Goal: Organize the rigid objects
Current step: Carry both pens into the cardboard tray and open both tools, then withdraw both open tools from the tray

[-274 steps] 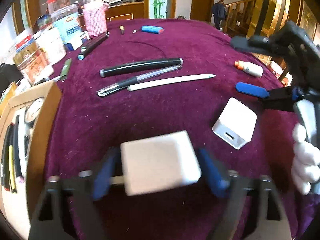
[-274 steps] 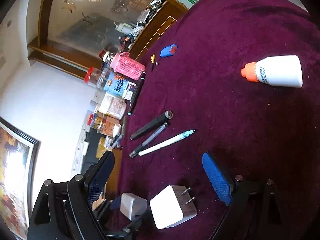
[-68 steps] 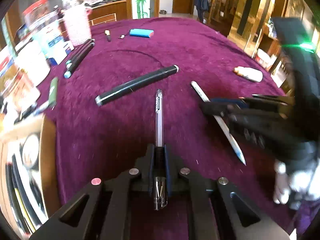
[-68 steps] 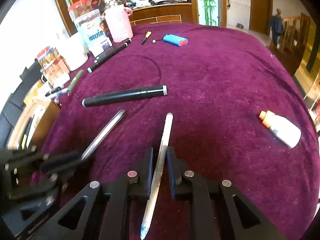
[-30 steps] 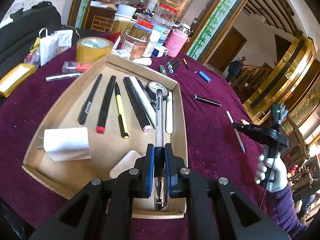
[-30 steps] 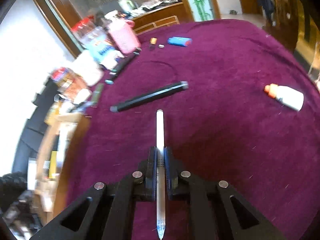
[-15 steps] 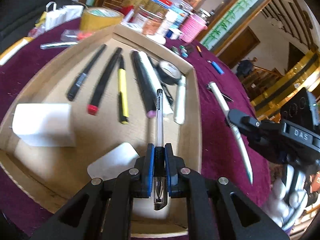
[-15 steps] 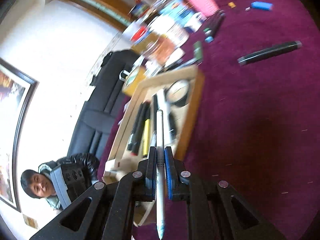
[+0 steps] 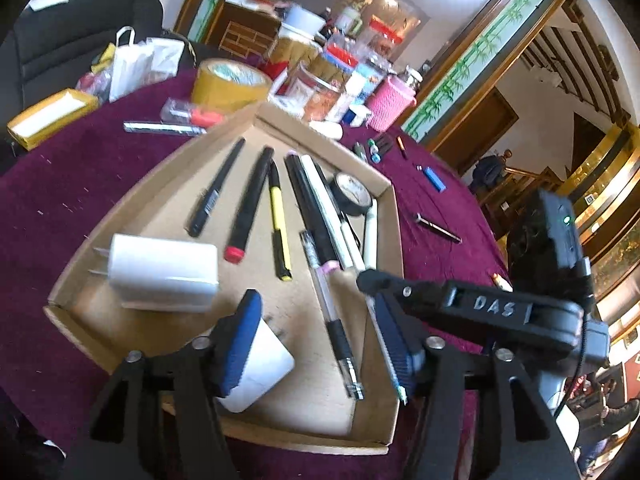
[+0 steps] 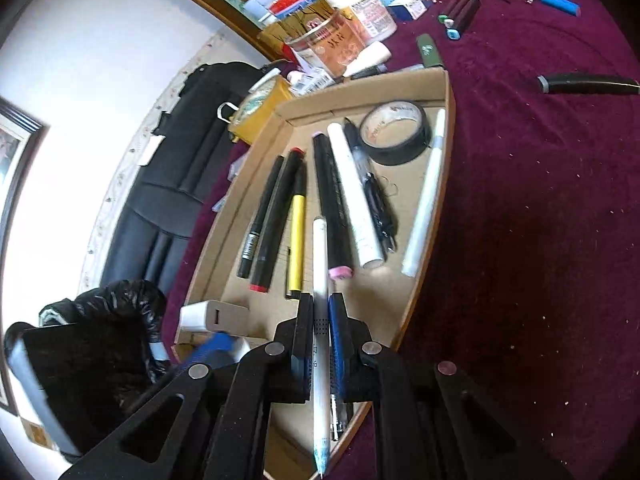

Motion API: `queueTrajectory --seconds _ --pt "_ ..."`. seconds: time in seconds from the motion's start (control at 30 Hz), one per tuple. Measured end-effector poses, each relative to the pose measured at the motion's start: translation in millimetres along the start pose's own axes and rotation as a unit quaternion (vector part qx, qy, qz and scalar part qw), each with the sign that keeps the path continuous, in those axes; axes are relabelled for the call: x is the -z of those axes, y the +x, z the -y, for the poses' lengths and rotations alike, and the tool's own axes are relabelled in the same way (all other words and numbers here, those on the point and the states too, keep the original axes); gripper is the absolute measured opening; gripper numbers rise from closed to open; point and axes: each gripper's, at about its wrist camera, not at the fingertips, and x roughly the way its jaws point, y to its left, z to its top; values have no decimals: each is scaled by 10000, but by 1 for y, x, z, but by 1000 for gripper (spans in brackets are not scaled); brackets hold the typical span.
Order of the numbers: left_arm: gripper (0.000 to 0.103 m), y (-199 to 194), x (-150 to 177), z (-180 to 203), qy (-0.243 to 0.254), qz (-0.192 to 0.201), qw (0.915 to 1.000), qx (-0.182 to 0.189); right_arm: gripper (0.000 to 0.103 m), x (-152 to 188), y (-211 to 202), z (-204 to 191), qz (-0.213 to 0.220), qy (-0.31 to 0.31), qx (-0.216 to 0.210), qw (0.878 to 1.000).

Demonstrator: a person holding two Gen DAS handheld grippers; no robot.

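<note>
Both wrist views look steeply down, close over the shared cardboard tray (image 9: 394,216) (image 10: 448,92), from opposite sides.

Two white chargers (image 9: 162,270), one black tape roll (image 9: 352,199).

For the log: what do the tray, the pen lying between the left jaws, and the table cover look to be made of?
Tray: plain brown cardboard, matte, with folded walls and raw edges. Clear pen: see-through glossy plastic barrel, with what looks like a black rubber grip and a metal tip. Table cover: deep purple cloth with a short fuzzy nap, likely velvet or flannel, flecked with lint.
</note>
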Motion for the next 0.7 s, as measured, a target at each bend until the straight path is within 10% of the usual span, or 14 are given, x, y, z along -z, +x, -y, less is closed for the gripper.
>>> queueTrajectory --seconds 0.3,0.7 --pt "75 -20 -4 1 279 460 9976 -433 67 11 -18 -23 386 -691 335 9963" --pt "87 -51 3 40 952 1517 9767 -1182 92 31 -84 -44 1950 -1983 1620 9468"
